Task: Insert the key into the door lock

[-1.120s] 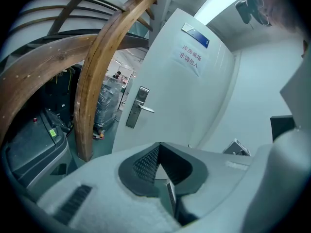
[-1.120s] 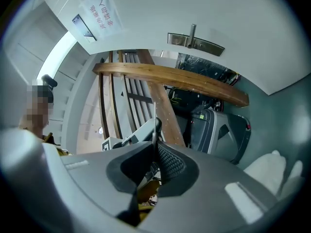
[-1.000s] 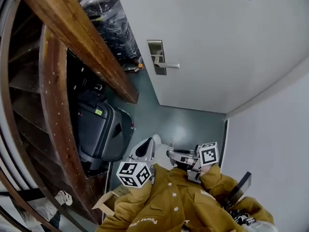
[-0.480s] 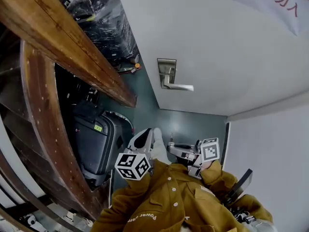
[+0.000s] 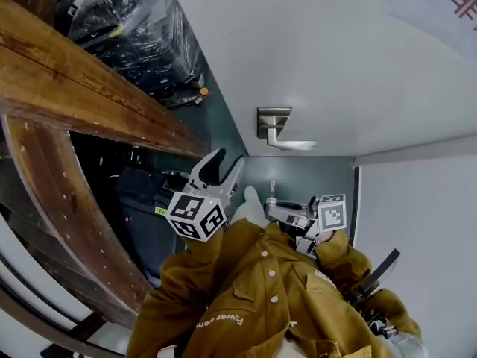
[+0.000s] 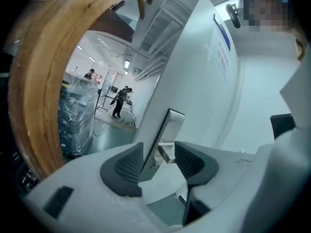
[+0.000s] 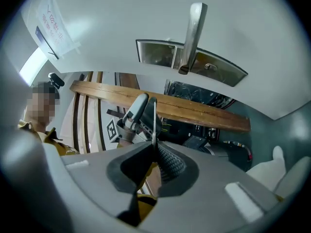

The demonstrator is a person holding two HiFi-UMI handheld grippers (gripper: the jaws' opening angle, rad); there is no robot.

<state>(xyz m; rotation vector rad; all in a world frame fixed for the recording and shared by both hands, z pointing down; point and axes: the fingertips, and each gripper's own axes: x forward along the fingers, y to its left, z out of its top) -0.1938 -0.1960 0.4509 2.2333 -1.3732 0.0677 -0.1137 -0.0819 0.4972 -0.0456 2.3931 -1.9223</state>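
Observation:
On the white door [image 5: 335,58] sits a metal lock plate [image 5: 273,122] with a lever handle [image 5: 295,145]. My left gripper [image 5: 226,162] is raised toward it; its jaws are opening with nothing between them. In the left gripper view the plate [image 6: 167,128] shows beyond the left gripper [image 6: 158,159]. Lower right of it, my right gripper [image 5: 274,213] is shut on a thin key [image 5: 272,193] that points at the door. In the right gripper view the key blade [image 7: 154,123] rises from the right gripper [image 7: 154,152], below the lock plate [image 7: 194,64] and handle [image 7: 193,38].
A curved wooden stair stringer [image 5: 89,88] runs along the left. Plastic-wrapped dark goods [image 5: 141,21] stand behind it, and a dark case [image 5: 141,192] sits on the floor beneath it. A white wall [image 5: 417,222] closes the right side. People stand far off [image 6: 119,101].
The door and lock have come closer and lower in the head view. My left gripper rose forward toward the plate and its jaws spread apart. The right gripper advanced with the key.

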